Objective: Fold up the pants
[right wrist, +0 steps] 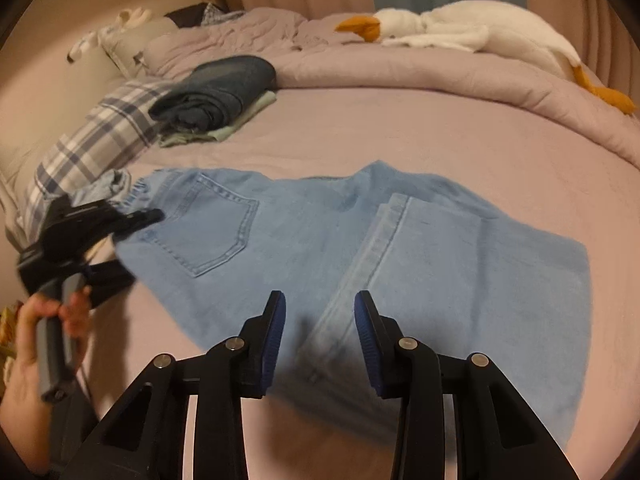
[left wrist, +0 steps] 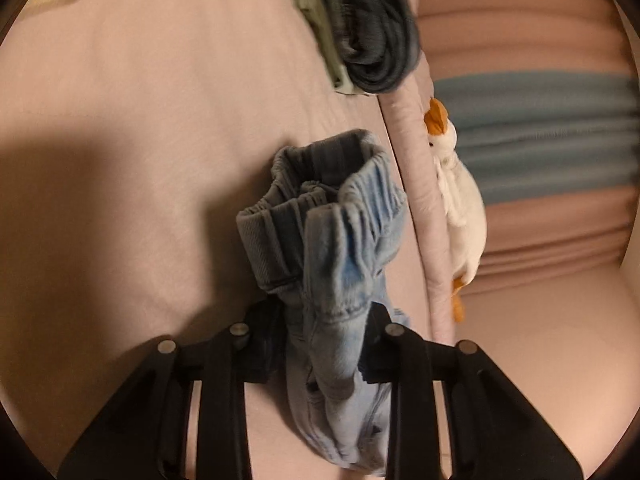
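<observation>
Light-blue pants (right wrist: 320, 240) lie on the bed (right wrist: 440, 132), back pocket up, one leg already folded over. The left gripper (left wrist: 320, 344) is clamped on the bunched elastic waistband (left wrist: 320, 208) at the pants' left end. The right gripper (right wrist: 320, 324) hovers over the folded leg, jaws apart and holding nothing. The step in hand appears to be the lengthwise fold; the next move likely calls for the right gripper to pinch the leg end. A stack of folded clothes (right wrist: 216, 92) and a toy goose (right wrist: 460, 32) lie beyond.

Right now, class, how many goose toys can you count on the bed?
1: the goose lies along the rolled quilt at the bed's far edge, beyond the jeans. Others may be hidden.
</observation>
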`<state>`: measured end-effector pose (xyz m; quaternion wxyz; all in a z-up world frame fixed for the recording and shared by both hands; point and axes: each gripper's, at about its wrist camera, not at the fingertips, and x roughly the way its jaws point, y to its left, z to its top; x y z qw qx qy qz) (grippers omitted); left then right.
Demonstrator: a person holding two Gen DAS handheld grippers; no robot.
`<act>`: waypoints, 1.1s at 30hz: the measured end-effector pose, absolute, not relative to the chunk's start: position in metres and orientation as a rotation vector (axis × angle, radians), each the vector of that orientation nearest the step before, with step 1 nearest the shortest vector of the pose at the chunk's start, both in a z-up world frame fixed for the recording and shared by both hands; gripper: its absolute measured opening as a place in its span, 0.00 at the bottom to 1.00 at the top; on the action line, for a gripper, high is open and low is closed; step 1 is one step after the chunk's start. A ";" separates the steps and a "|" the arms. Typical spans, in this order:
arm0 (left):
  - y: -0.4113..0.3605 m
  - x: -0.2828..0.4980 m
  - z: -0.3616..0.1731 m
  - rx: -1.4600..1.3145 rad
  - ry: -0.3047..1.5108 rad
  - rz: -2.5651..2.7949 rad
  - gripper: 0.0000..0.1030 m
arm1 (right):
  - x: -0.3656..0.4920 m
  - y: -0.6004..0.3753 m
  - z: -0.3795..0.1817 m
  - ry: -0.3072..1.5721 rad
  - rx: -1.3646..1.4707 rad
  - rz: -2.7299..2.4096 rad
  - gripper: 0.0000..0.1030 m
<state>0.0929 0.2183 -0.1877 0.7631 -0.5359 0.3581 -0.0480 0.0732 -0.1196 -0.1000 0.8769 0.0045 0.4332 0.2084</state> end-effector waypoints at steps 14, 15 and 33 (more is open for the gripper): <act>0.085 0.089 -0.057 -0.591 0.642 -0.448 0.26 | 0.073 -0.189 -0.108 0.881 0.540 0.513 0.32; 0.067 0.089 -0.054 -0.548 0.649 -0.474 0.26 | 0.070 -0.208 -0.109 0.864 0.647 0.503 0.37; -0.050 0.068 -0.123 -0.269 0.996 -0.793 0.69 | 0.082 -0.279 -0.162 1.045 1.157 0.444 0.79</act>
